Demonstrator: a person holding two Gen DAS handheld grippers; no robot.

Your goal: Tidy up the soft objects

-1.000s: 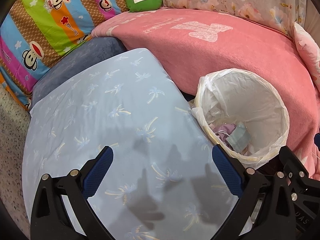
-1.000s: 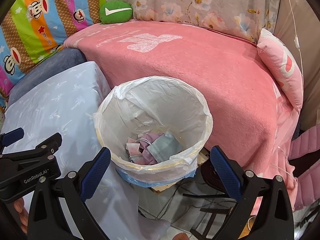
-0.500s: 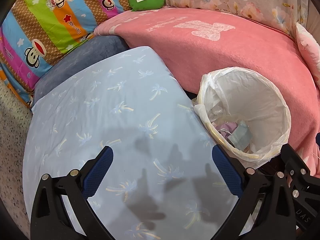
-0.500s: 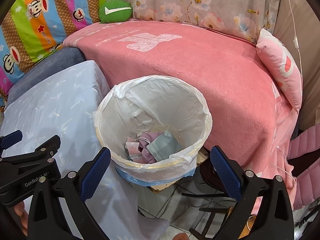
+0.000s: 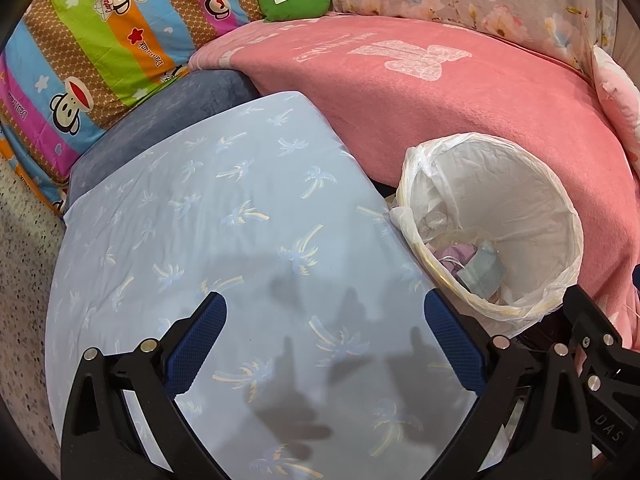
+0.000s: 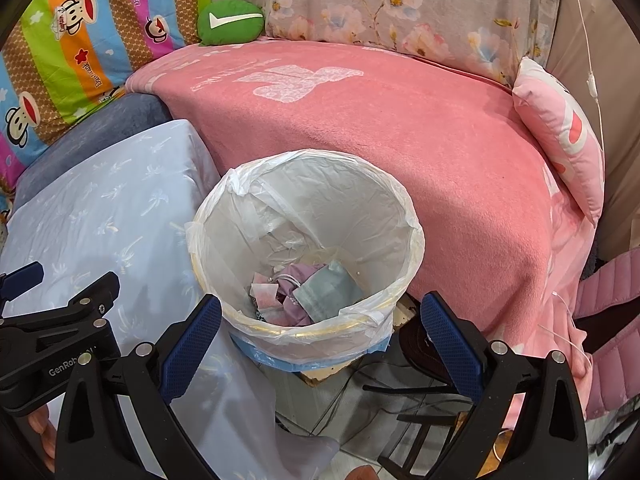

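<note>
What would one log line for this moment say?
left gripper: open, empty, over blue cloth | right gripper: open, empty, over bin | green cushion: on sofa, untouched

Lined bin wedged between pale-blue cloth and pink blanket.

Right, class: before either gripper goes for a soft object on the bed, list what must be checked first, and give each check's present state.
1. Left gripper open and empty: ok.
2. Right gripper open and empty: ok.
3. Green cushion in plain view, nothing lying on it: ok.
4. Pink pillow in plain view at the blanket's far edge: ok.
5. Clear path for the right gripper: not ok, the bin stands between it and the bed.
6. Where the soft objects should end up: cannot tell.
</note>
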